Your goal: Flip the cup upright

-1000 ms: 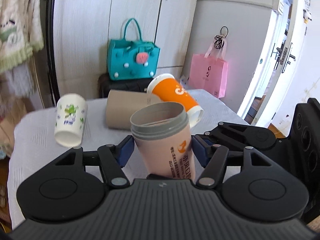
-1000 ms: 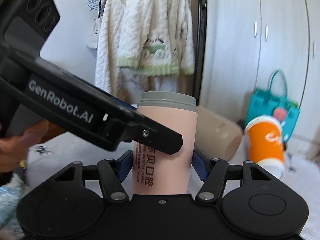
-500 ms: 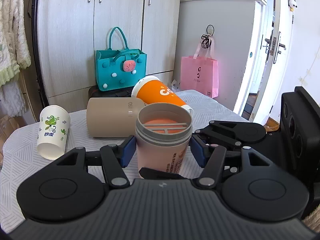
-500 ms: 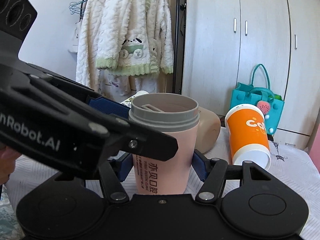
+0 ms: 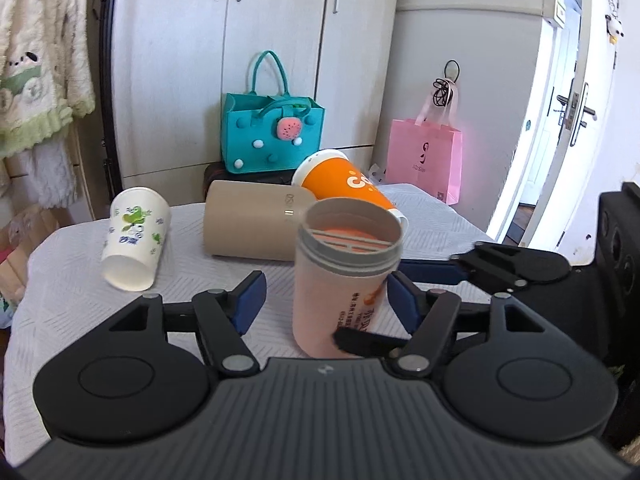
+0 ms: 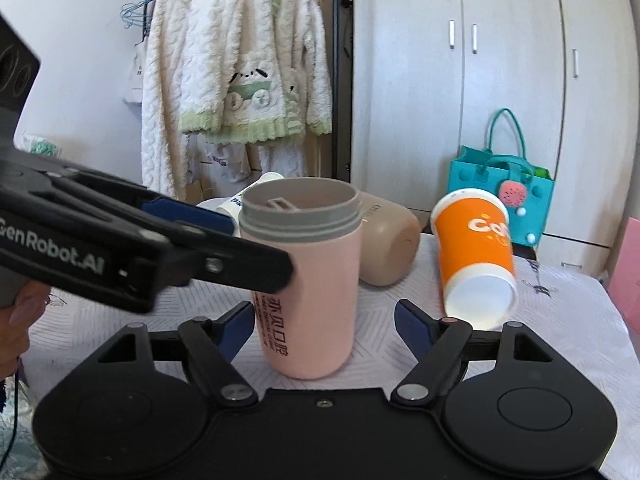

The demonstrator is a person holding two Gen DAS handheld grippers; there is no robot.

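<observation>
A pink cup with a grey threaded rim [image 5: 340, 280] stands upright on the white tablecloth; it also shows in the right wrist view [image 6: 306, 280]. My left gripper [image 5: 326, 298] is open, its fingers on either side of the cup with a gap on the left. My right gripper [image 6: 324, 326] is open too, its blue pads apart from the cup's lower part. The left gripper's finger [image 6: 224, 264] crosses in front of the cup in the right wrist view.
Behind the pink cup lie a beige tumbler [image 5: 256, 224] on its side, an orange paper cup [image 5: 348, 188] and a white cup with green prints [image 5: 134, 238]. A teal bag [image 5: 274, 136] and a pink bag [image 5: 426, 160] stand beyond the table [image 5: 64, 280].
Both grippers have opened and let go of the pink cup, which now stands upright on the table. Both grippers have drawn back a little.
</observation>
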